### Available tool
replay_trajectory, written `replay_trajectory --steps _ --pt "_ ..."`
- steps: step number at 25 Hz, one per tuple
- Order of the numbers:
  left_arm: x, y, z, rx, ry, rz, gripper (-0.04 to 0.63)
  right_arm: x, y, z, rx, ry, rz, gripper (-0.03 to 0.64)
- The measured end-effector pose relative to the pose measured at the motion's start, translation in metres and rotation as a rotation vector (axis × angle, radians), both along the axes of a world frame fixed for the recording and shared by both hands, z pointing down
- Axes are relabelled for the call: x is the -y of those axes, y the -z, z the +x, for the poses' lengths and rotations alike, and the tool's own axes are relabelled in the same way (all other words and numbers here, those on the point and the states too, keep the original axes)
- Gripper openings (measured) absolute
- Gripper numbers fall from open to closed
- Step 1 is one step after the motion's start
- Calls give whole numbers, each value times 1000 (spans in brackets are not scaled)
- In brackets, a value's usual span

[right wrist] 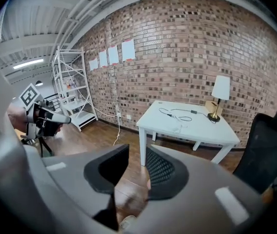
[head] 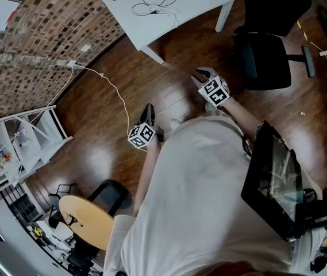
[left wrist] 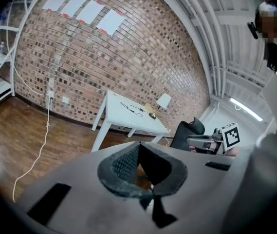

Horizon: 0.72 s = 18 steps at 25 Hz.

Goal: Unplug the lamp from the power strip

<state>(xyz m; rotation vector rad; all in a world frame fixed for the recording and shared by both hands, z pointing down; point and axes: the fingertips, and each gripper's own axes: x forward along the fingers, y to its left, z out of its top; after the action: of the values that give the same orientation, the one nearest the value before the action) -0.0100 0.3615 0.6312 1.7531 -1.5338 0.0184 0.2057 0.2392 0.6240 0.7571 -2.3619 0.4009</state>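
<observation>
1. Both grippers are hanging over the wood floor, well apart from the white worktop (right wrist: 204, 130) on the far side.
2. The lamp (right wrist: 220, 88) is standing at the worktop's right end, its cord (right wrist: 176, 113) looping leftward. I'm not making out the power strip yet.
3. The left hand-held gripper (left wrist: 138, 149) is pressed together and empty. The right hand-held gripper (right wrist: 137, 154) is sitting half spread, also empty.
4. I'd be walking in close, tracing the cord to its plug, pinning the strip, then pulling the plug body straight out.

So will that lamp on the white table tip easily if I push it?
Probably top-heavy: the lamp has a thin stem, small base and wide shade, so it may tip. The cable beside it lies in loose loops, likely floppy.
</observation>
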Motion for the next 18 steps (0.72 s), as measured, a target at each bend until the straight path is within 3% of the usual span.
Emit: replay_trajectory --steps 7,18 --pt "-13 -16 17 -15 -35 -40 3 -2 -23 -4 -48 34 -34 98" --pt "-20 -29 21 -13 -79 -62 3 -6 -22 -31 -19 56 -37 97"
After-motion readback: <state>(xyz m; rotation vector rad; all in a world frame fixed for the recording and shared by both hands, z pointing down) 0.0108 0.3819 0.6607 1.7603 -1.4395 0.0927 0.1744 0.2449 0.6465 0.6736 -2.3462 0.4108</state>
